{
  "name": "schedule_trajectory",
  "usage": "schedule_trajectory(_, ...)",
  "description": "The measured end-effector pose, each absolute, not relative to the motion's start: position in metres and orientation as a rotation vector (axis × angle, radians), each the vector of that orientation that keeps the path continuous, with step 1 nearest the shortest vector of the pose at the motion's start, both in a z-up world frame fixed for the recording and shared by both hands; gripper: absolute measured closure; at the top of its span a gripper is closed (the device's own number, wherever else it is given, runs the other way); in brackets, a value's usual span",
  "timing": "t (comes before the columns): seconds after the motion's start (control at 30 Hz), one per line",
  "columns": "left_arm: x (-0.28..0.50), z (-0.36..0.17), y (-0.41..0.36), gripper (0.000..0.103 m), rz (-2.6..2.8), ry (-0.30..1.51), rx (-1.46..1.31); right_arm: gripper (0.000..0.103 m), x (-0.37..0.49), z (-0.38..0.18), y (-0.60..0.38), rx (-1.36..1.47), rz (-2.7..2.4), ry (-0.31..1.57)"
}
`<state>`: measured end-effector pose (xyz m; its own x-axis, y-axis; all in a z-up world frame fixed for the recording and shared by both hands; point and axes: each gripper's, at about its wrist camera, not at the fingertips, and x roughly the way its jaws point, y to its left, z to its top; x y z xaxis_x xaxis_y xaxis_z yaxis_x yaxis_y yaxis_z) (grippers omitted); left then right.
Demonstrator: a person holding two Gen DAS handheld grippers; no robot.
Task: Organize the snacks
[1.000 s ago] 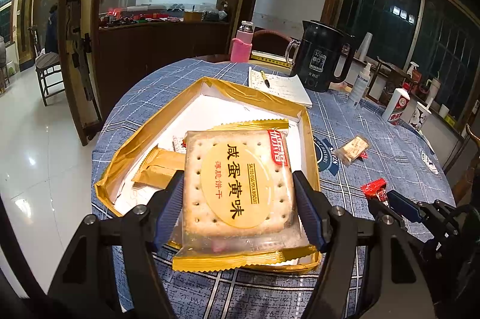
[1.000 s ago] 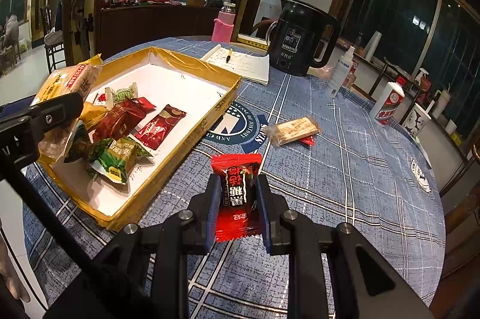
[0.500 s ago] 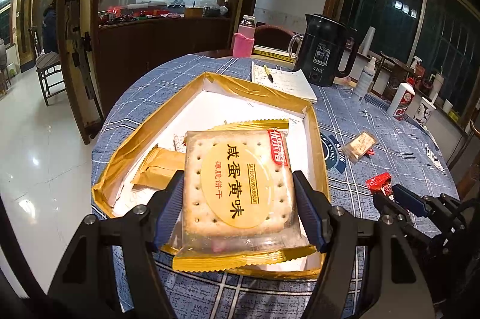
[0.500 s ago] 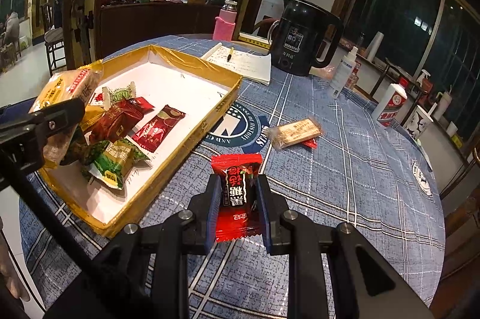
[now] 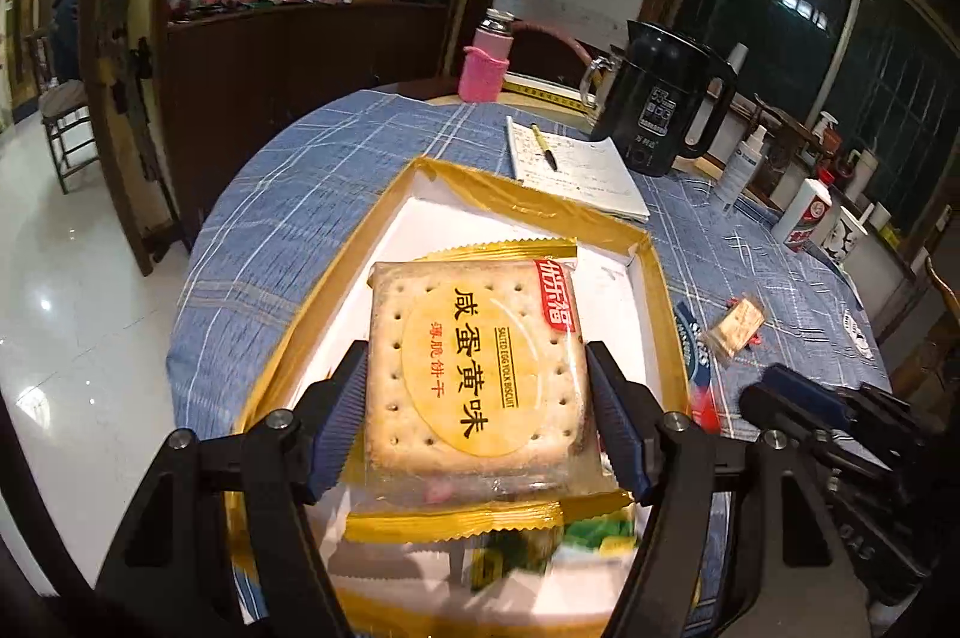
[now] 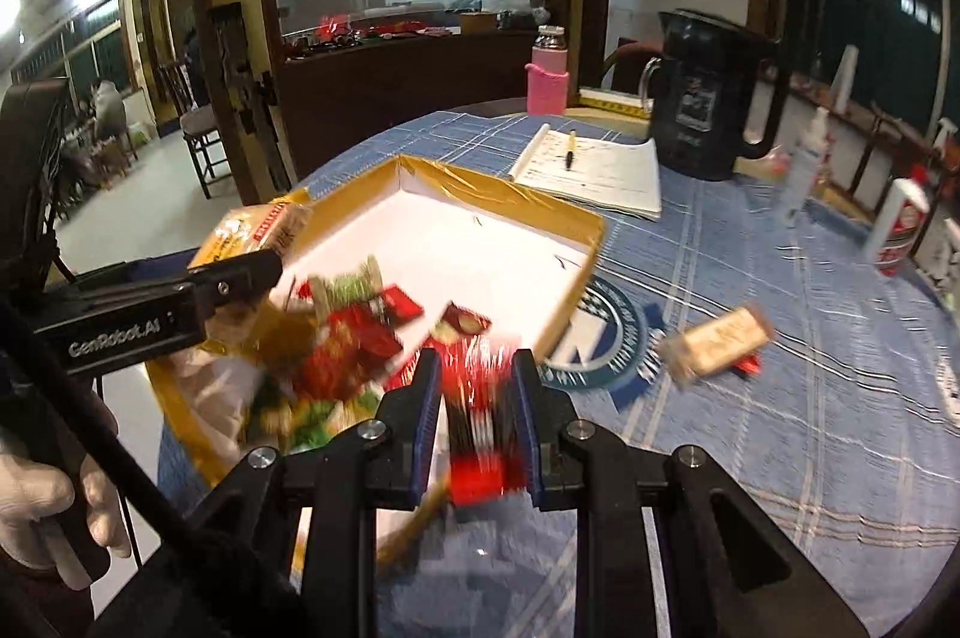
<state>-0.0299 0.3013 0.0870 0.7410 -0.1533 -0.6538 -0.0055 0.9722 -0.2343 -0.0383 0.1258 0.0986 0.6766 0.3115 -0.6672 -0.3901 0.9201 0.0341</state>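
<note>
Biscuit and red candy both carried at the gold tray

Left gripper (image 5: 477, 401) is clamped on a salted egg yolk biscuit packet (image 5: 477, 374), its blue pads pressing the packet's two side edges. The packet is held flat above the gold-rimmed tray (image 5: 528, 200), over the near part of its white floor, and blurred green wrappers show under its lower seam.

Right gripper (image 6: 477, 407) has its jaws drawn in tight on a small red candy packet (image 6: 480, 422), which stands upright between the pads. It hangs at the tray's near right edge, partly over the blue plaid tablecloth (image 6: 780, 428). Motion blur smears the packet's print beyond reading.

Inside the tray, a heap of red and green wrapped snacks (image 6: 354, 338) lies toward the near left corner, while the far half is bare white. One clear-wrapped cracker (image 6: 717, 347) lies on the cloth to the right, well apart from the tray, with a scrap of red touching it
</note>
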Motion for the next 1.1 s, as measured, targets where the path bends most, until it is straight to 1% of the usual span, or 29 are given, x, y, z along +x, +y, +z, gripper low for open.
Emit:
schedule_trajectory(0.1,-0.002,0.09,0.302,0.032,-0.089,0.766,-0.199,0.081,-0.012,0.095,0.135,-0.097,0.404,0.765)
schedule_trajectory(0.2,0.025,0.084,0.305,0.032,-0.089,0.815,-0.197,0.088,0.013,0.085,0.144,-0.076,0.412,0.823)
schedule_trajectory(0.4,0.058,0.062,0.309,0.032,-0.104,0.922,-0.246,0.088,0.042,0.069,0.149,-0.012,0.45,0.892)
schedule_trajectory(0.53,0.058,0.063,0.313,0.032,-0.15,0.92,-0.298,0.088,0.046,0.081,0.128,0.088,0.458,0.878)
schedule_trajectory(0.67,0.049,0.074,0.318,0.028,-0.208,0.884,-0.342,0.084,0.04,0.091,0.085,0.103,0.383,0.845)
schedule_trajectory(0.7,0.045,0.077,0.319,0.028,-0.213,0.873,-0.349,0.081,0.036,0.089,0.072,0.084,0.345,0.841)
schedule_trajectory(0.77,0.034,0.085,0.323,0.027,-0.227,0.838,-0.385,0.075,0.029,0.081,0.045,0.057,0.265,0.849)
schedule_trajectory(0.87,0.01,0.1,0.323,0.025,-0.245,0.771,-0.415,0.072,0.026,0.064,0.016,0.082,0.204,0.89)
schedule_trajectory(0.97,-0.012,0.108,0.317,0.024,-0.266,0.723,-0.432,0.066,0.023,0.046,0.0,0.134,0.188,0.94)
schedule_trajectory(1.1,-0.042,0.112,0.308,0.024,-0.27,0.673,-0.429,0.065,0.024,0.029,0.004,0.108,0.157,0.976)
